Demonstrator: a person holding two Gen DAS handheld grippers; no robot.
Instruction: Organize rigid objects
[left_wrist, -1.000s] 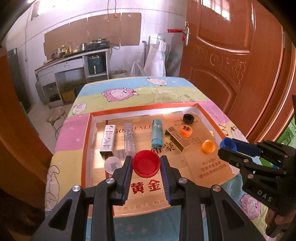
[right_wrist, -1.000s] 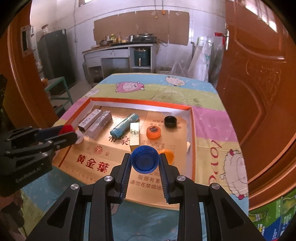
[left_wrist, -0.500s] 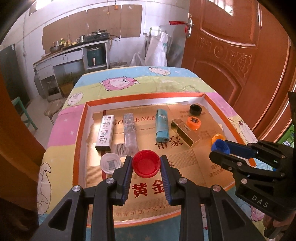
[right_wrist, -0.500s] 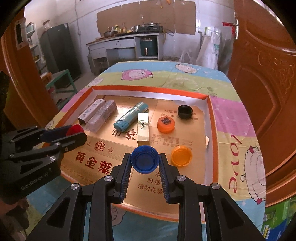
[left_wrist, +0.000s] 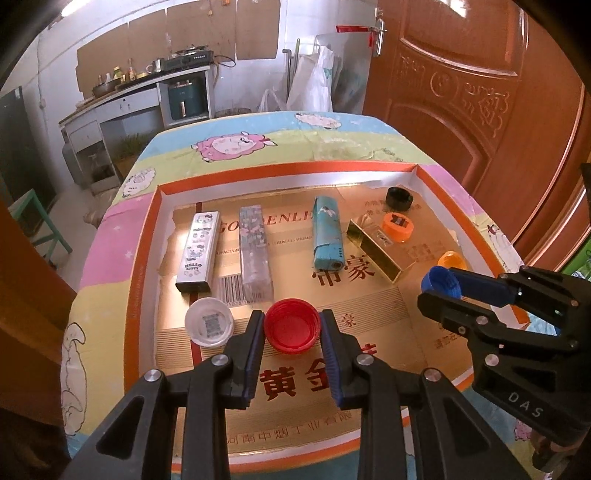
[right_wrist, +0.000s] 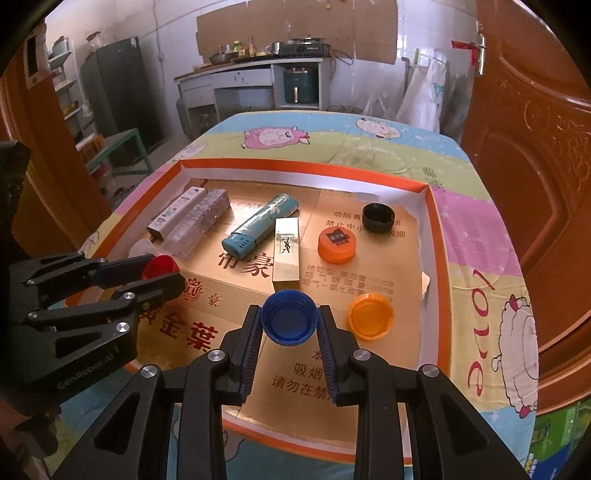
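My left gripper is shut on a red bottle cap, held over the front left of a shallow cardboard tray; it also shows in the right wrist view. My right gripper is shut on a blue bottle cap over the tray's front right, seen from the left wrist. In the tray lie a white cap, a Hello Kitty lighter, a clear lighter, a teal lighter, a gold lighter, an orange lidded cap, a black cap and an open orange cap.
The tray sits on a table with a sheep-print cloth. A brown wooden door stands close on the right. A kitchen counter is behind the table, and a green stool to its left.
Both grippers, still holding their caps, have moved forward over the tray and closer to its floor. The objects in the tray have not moved.
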